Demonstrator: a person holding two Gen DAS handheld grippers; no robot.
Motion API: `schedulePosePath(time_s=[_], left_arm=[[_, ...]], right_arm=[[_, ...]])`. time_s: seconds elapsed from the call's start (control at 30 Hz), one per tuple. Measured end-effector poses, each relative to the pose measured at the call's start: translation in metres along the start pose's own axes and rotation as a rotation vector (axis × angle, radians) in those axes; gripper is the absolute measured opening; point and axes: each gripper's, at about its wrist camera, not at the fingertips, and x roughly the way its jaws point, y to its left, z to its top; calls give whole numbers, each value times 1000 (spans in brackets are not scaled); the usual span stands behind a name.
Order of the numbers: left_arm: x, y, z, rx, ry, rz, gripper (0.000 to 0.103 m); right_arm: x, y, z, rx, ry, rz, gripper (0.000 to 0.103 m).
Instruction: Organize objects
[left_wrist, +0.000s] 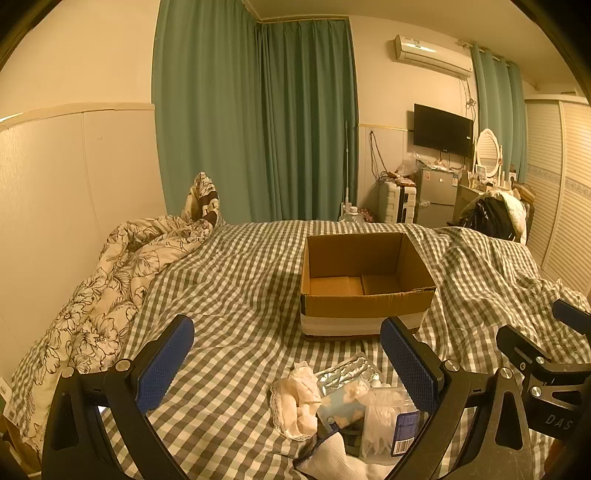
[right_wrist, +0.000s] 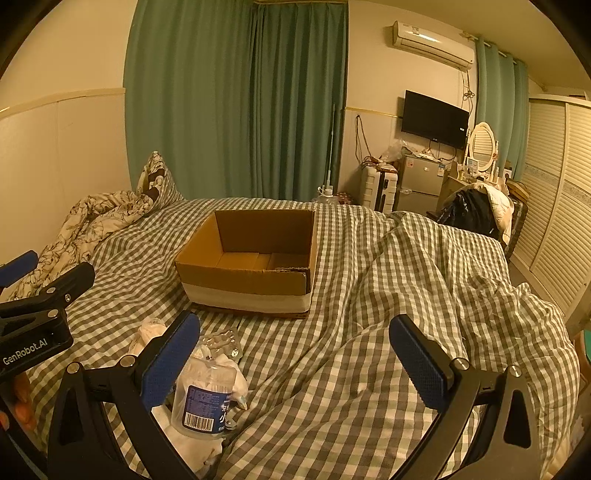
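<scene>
Organizing not yet begun: box empty, small items all loose on the bed.

Cardboard box (left_wrist: 365, 280) sits open on the checked bedspread (left_wrist: 229, 280), nothing visible inside. The pile lies near its front side: crumpled lace cloth (left_wrist: 297, 398), foil blister pack (left_wrist: 347, 373), clear plastic packet with barcode label (right_wrist: 207, 402), white sock (left_wrist: 328, 458), and a floral-print item I cannot identify. Left tongs (left_wrist: 288, 365) spread wide over the pile, holding nothing. Right tongs (right_wrist: 295, 365) also wide and empty, over bare bedspread just beside the pile. By my judgement everything remains to be moved into the box.
</scene>
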Motion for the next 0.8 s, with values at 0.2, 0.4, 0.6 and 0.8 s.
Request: schedulePosePath(time_s=[0.2,0.4,0.6,0.8], left_arm=[[0,0,-1,0,0,0,103],[1,1,-1,0,1,1,103],[1,1,-2,0,2,1,103],[1,1,-1,0,2,1,103]], right_arm=[[0,1,-2,0,2,1,103],[0,1,-2,0,2,1,103],[0,3,-3,-2,2,3,103],[0,6,-4,1,4,-3,103]])
